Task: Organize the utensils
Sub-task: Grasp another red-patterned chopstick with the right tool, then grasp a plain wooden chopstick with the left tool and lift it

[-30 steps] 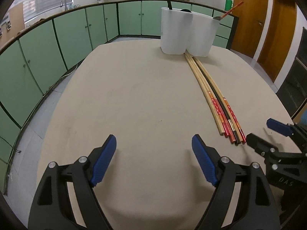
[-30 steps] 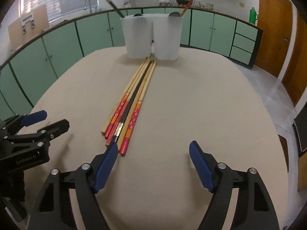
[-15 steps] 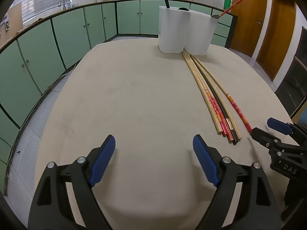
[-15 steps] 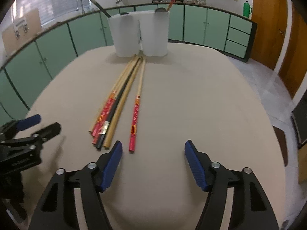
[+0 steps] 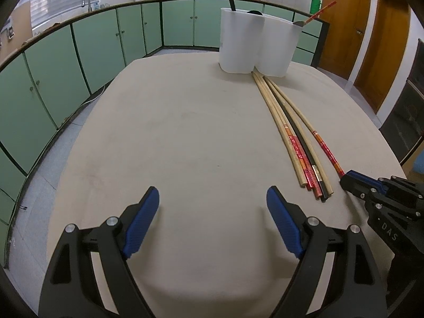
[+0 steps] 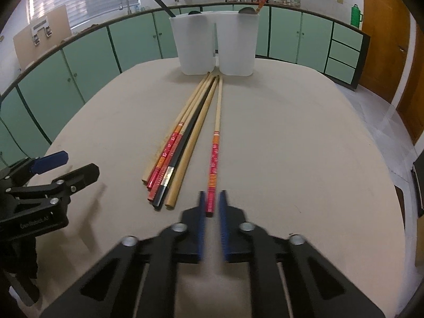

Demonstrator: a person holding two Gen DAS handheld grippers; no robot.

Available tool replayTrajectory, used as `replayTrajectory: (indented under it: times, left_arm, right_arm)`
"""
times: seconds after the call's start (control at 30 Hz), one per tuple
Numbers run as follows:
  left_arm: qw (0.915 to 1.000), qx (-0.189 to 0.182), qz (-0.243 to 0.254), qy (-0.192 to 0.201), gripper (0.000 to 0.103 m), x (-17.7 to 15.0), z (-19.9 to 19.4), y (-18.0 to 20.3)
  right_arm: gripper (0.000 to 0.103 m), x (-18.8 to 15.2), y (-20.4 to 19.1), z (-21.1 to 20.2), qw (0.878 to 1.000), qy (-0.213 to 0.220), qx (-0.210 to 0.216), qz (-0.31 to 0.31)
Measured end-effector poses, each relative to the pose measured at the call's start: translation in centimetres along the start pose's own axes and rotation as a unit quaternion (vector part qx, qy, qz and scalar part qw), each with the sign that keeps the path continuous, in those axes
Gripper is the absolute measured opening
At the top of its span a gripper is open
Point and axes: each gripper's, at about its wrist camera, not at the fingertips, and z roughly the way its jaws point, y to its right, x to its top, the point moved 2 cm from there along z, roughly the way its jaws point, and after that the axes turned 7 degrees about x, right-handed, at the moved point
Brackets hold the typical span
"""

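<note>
Left wrist view: left gripper (image 5: pixel 212 212) hangs over bare table (image 5: pixel 172 132), jaws spread wide, nothing between them. Bundle of chopsticks (image 5: pixel 296 143) lies to its right, far tips touching two white holders (image 5: pixel 254 45).

Right wrist view: right gripper (image 6: pixel 212 206) has just been closing — its blue pads now pinch the near end of the red-patterned chopstick (image 6: pixel 215 153), which lies just beside the bundle.
</note>
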Motion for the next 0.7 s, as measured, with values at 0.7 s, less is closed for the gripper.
replayTrajectory:
  times: [0.7]
  left_arm:
    - [0.9989, -0.004, 0.039, -0.025, 0.084, 0.3, 1.5, 5.3]
  right_arm:
    - [0.006, -0.7, 3.5, -1.1, 0.999, 0.01, -0.016, 0.03]
